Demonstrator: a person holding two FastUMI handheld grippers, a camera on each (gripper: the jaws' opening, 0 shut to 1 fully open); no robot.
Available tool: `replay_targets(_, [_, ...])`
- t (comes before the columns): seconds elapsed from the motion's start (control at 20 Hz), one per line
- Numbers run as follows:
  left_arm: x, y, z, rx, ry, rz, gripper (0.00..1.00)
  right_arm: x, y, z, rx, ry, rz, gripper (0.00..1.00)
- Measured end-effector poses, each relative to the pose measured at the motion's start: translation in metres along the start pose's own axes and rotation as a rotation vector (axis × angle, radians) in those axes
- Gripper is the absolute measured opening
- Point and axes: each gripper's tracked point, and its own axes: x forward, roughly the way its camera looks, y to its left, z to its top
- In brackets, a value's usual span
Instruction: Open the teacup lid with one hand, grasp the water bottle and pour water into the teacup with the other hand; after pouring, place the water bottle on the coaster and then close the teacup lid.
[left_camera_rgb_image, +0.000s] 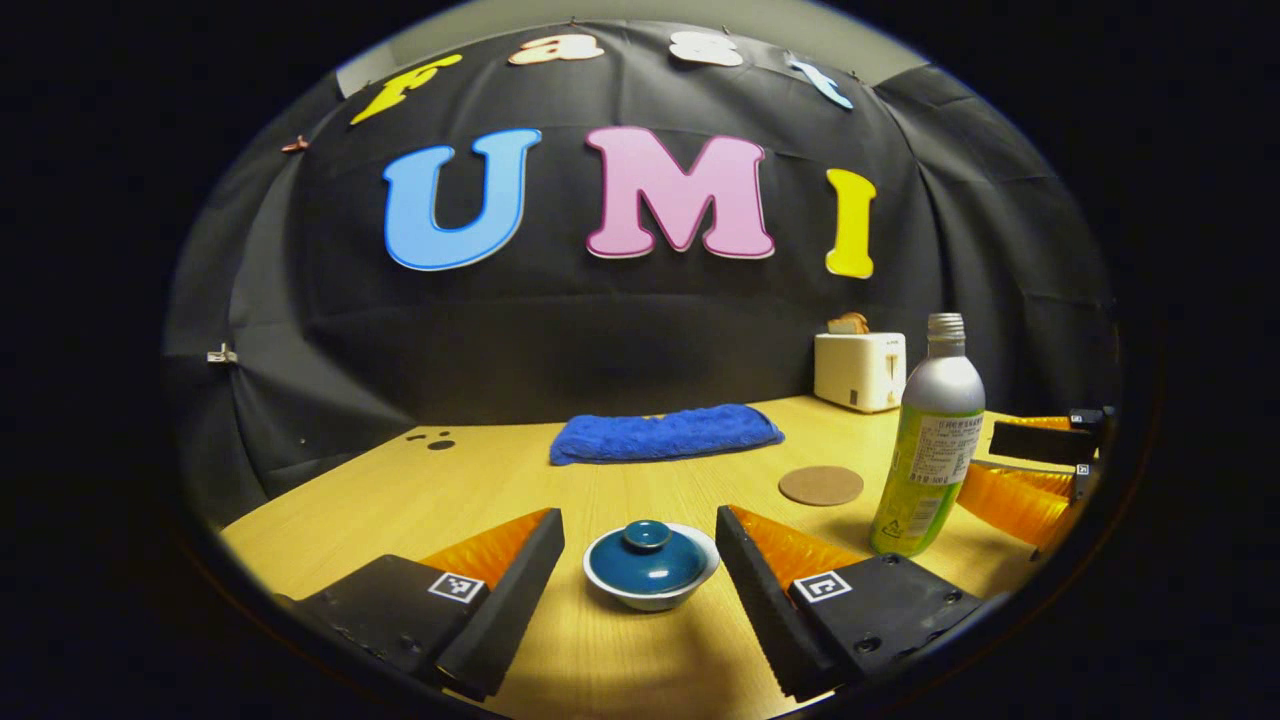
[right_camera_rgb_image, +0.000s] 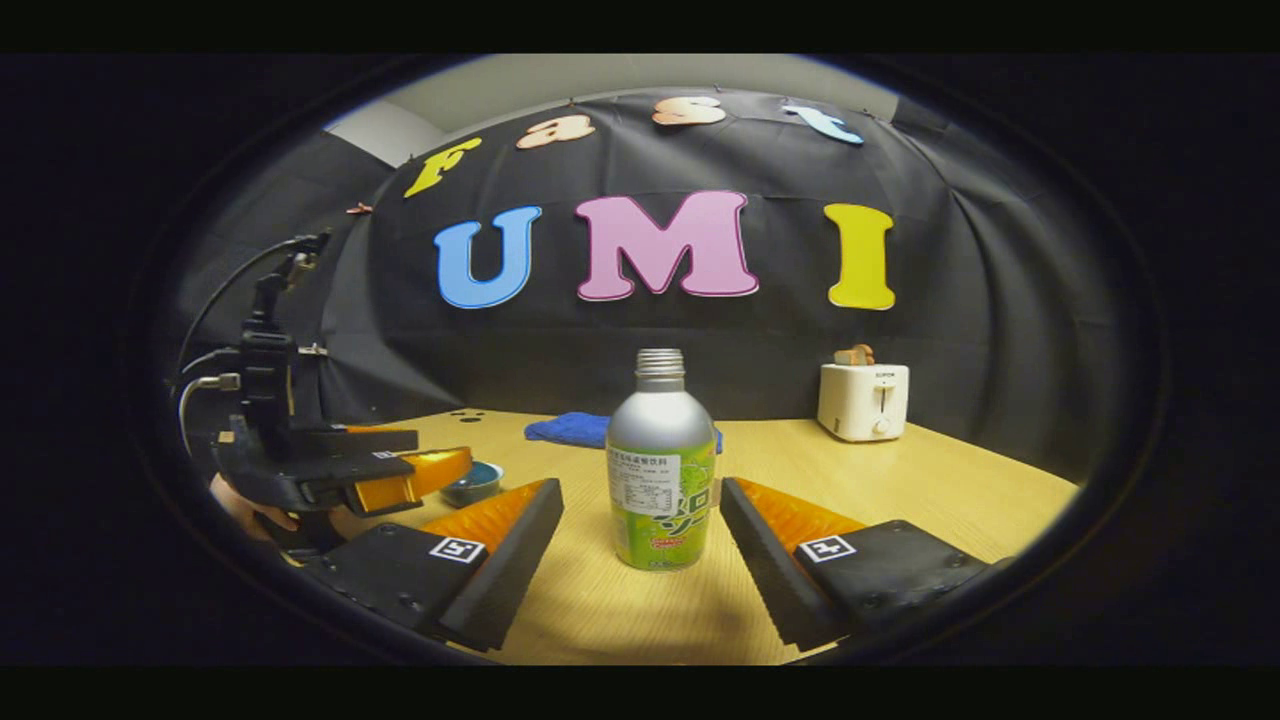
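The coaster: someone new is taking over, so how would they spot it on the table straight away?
Start at the white toaster in the far corner of the wooden table and come toward the near edge. Just before the upright water bottle, a thin brown disc lies flat on the wood, apart from the bottle: the coaster. Unlike the blue towel and the lidded teacup, it is round, plain and nearly flush.

- The teacup (left_camera_rgb_image: 651, 570) is sitting on the near part of the table (left_camera_rgb_image: 400, 500), its lid (left_camera_rgb_image: 646, 556) resting on it, between the spread fingers of the left tool (left_camera_rgb_image: 640, 570).
- The water bottle (left_camera_rgb_image: 927, 450) is standing upright to its right, with the coaster (left_camera_rgb_image: 820, 485) lying just left of it and slightly farther.
- The towel (left_camera_rgb_image: 665, 433) is lying farther back, mid-table.
- The toaster (left_camera_rgb_image: 859, 370) is sitting at the far right.
- The right tool (right_camera_rgb_image: 640, 560) is flanking the bottle without touching.
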Motion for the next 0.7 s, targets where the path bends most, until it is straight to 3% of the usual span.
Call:
replay_targets(0.3, [0.029,-0.002,-0.006,0.042,0.059,-0.025,0.83,-0.001,0.001,-0.001,0.0,0.001,0.0,0.98])
replay_targets(0.55, [0.039,-0.001,-0.009,0.045,0.095,-0.033,0.77,-0.001,0.002,-0.001,-0.001,0.0,-0.001,0.98])
replay_targets(0.7, [0.043,-0.002,-0.012,0.058,0.114,-0.033,0.61,-0.001,0.001,-0.002,-0.001,0.0,-0.001,0.98])
